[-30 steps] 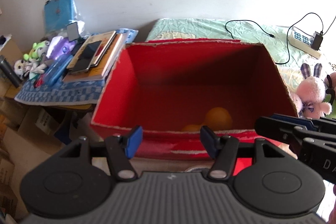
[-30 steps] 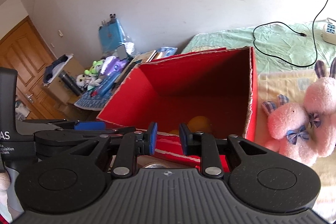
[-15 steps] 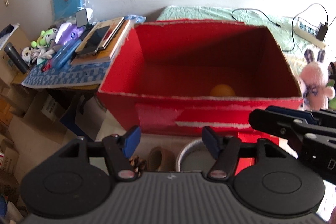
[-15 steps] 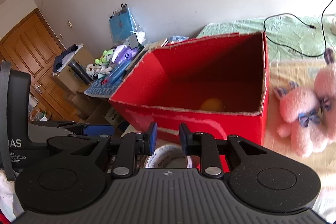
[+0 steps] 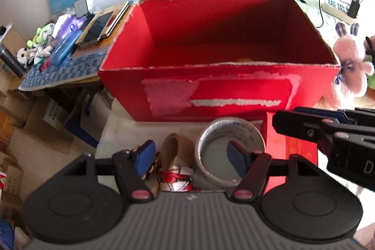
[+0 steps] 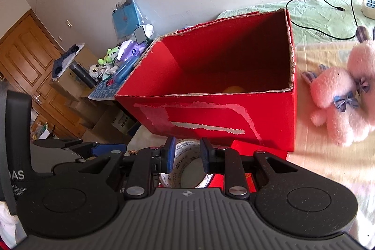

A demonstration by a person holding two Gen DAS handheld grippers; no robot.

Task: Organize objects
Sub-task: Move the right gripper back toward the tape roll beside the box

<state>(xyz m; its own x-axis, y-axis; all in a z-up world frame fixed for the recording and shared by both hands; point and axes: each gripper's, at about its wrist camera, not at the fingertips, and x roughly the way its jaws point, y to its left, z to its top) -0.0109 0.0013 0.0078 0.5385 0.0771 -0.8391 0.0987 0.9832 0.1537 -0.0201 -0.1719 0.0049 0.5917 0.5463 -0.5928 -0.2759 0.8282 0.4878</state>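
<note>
Bed: red box | left hand-held gripper spread wide above tape roll | right hand-held gripper narrowly parted, empty

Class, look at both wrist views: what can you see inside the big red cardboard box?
Inside the red box, only the top of one orange-yellow object peeks over the near wall, toward the right. The near wall hides the rest of the floor, so anything else lying there cannot be seen.
</note>
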